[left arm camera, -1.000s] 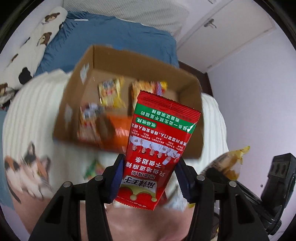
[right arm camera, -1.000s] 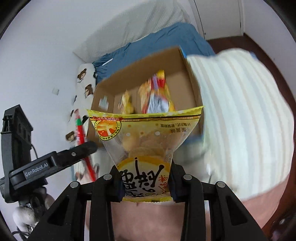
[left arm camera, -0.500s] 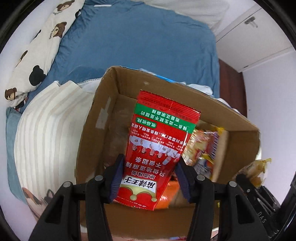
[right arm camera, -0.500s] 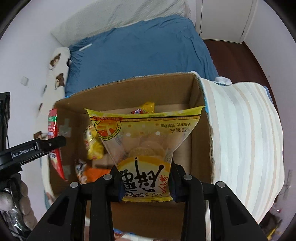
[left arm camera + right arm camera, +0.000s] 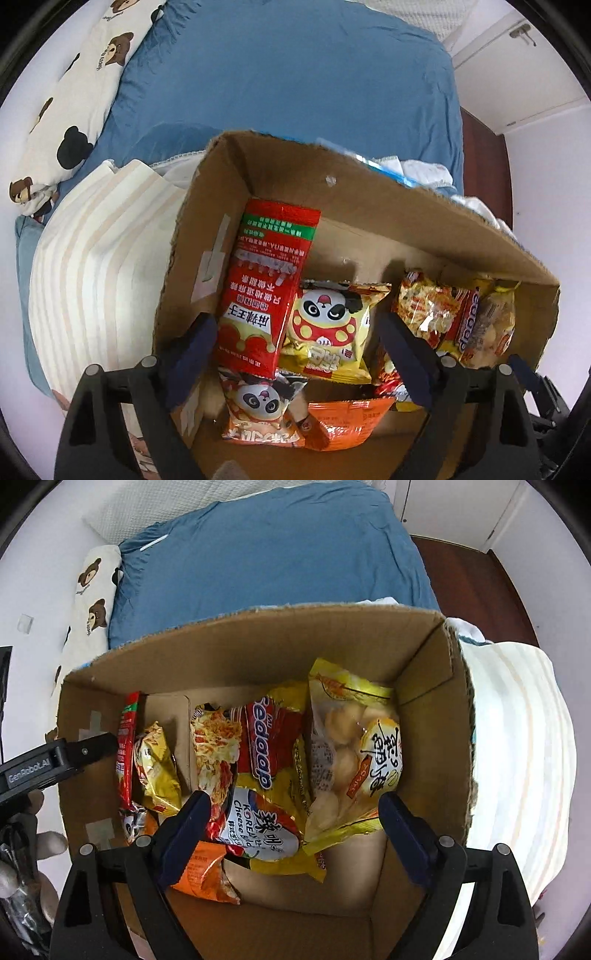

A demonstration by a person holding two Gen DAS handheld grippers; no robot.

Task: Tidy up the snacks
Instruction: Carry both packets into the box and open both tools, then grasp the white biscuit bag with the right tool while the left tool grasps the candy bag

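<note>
An open cardboard box (image 5: 266,173) (image 5: 258,646) holds several snack packets. The red packet (image 5: 264,280) leans against the box's left wall inside, free of my left gripper (image 5: 295,354), which is open just above the box. It also shows edge-on in the right wrist view (image 5: 127,749). The yellow bag of round snacks (image 5: 351,753) lies in the box's right corner, free of my right gripper (image 5: 291,834), which is open above the box.
A Sedaap noodle pack (image 5: 266,746), panda packets (image 5: 325,325) and an orange packet (image 5: 347,421) fill the box. The box sits on a striped cushion (image 5: 96,266) on a bed with a blue sheet (image 5: 280,74). A bear-print pillow (image 5: 74,96) lies left.
Both grippers moved over the box, then opened. The red packet dropped against the left wall and the yellow bag dropped into the right corner.
</note>
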